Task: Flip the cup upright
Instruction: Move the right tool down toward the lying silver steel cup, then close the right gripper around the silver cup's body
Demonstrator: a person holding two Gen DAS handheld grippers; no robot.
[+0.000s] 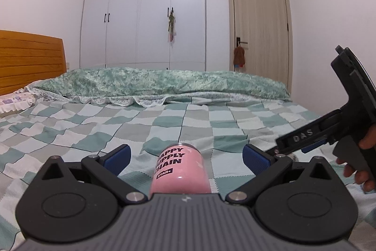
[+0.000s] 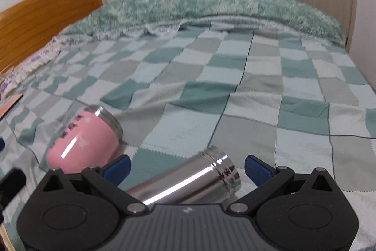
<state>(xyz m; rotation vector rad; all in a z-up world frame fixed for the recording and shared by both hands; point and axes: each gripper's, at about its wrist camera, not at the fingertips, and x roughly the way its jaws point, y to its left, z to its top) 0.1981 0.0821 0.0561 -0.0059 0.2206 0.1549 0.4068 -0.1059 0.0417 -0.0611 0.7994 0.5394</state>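
A pink cup [image 1: 179, 171] with black lettering lies on its side on the checked bedspread [image 1: 164, 124], its steel rim pointing away. My left gripper [image 1: 186, 155] is open, its blue pads on either side of the cup without touching it. In the right wrist view the pink cup [image 2: 82, 140] lies at the left. A steel cup [image 2: 188, 180] lies on its side between the open fingers of my right gripper [image 2: 188, 165], mouth toward the right. The right gripper also shows in the left wrist view [image 1: 329, 128], held in a hand.
A folded green quilt [image 1: 164, 81] lies across the far side of the bed. A wooden headboard [image 1: 28, 62] is at the left, with a pillow [image 1: 14, 101] below it. White wardrobes [image 1: 145, 11] and a door [image 1: 260, 20] stand behind.
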